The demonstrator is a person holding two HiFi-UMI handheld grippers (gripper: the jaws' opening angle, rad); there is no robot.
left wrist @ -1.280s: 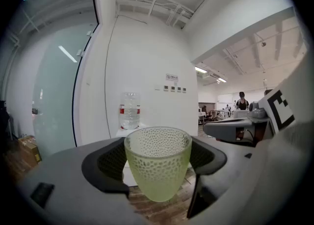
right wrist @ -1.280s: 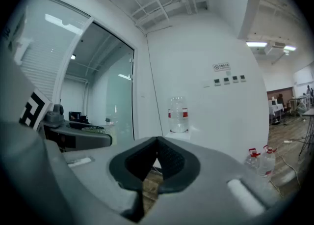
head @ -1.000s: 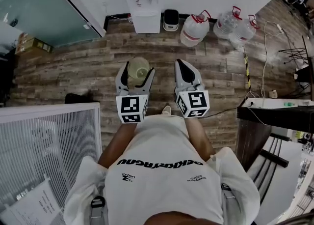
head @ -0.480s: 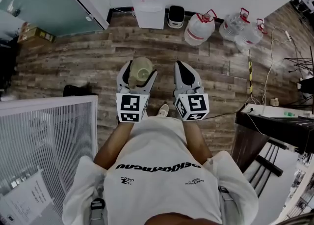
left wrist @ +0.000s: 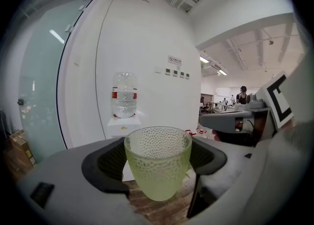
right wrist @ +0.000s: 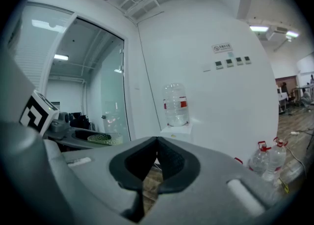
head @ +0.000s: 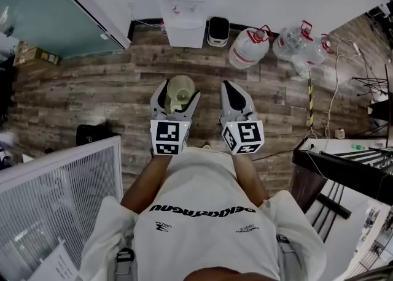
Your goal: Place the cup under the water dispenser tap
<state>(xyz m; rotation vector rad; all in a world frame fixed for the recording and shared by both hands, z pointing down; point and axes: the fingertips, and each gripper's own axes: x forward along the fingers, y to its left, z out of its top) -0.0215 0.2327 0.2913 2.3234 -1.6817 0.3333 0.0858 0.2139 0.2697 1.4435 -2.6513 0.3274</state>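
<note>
A pale green dimpled glass cup (left wrist: pixel 158 162) stands upright between the pads of my left gripper (left wrist: pixel 158 159), which is shut on it; the head view shows the same cup (head: pixel 179 91) held out over the wooden floor in the left gripper (head: pixel 177 94). My right gripper (head: pixel 233 92) is beside it, shut with nothing in it, its pads meeting at the tips (right wrist: pixel 157 156). The white water dispenser (head: pixel 183 5) stands against the wall straight ahead, a clear bottle on top (left wrist: pixel 124 95). Its taps are too small to make out.
Three large water bottles (head: pixel 247 45) stand on the floor right of the dispenser, past a small dark bin (head: pixel 218 30). A glass partition (head: pixel 55 16) runs along the left. A white mesh rack (head: pixel 58 203) is at lower left, a dark table (head: pixel 344 169) at right with cables.
Both grippers and the person have moved forward toward the dispenser, which now sits closer in the head view. The cup stays held in the left gripper.
</note>
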